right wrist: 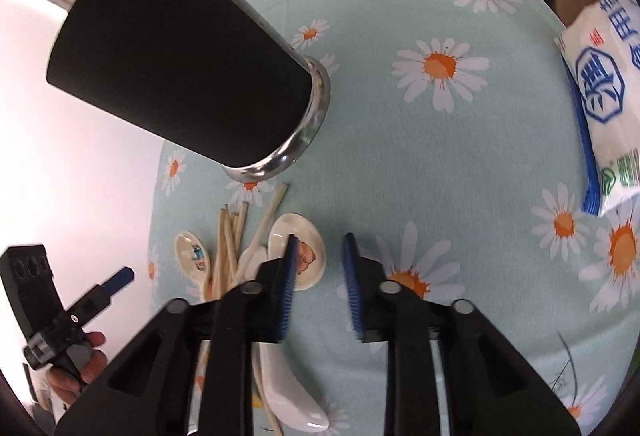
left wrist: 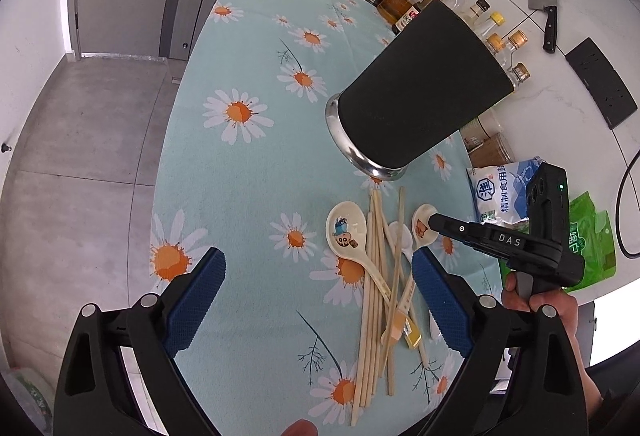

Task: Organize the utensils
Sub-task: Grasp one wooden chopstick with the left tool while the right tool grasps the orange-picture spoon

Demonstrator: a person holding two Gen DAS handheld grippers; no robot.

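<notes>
On the daisy-print tablecloth (left wrist: pixel 248 176), chopsticks (left wrist: pixel 376 276) and spoons lie heaped just before the black holder (left wrist: pixel 416 92). The right gripper (right wrist: pixel 320 268), parted and empty, has one pad over a cartoon spoon (right wrist: pixel 308 256). The left gripper (left wrist: pixel 320 300) hangs wide open above the heap.

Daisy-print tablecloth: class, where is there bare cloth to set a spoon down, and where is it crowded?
Free: the daisy-print tablecloth left of the tall black utensil holder and the pile, out to the table edge; also between the holder and the white salt bag. Crowded: below the holder, where wooden chopsticks and cream ceramic spoons overlap.
</notes>
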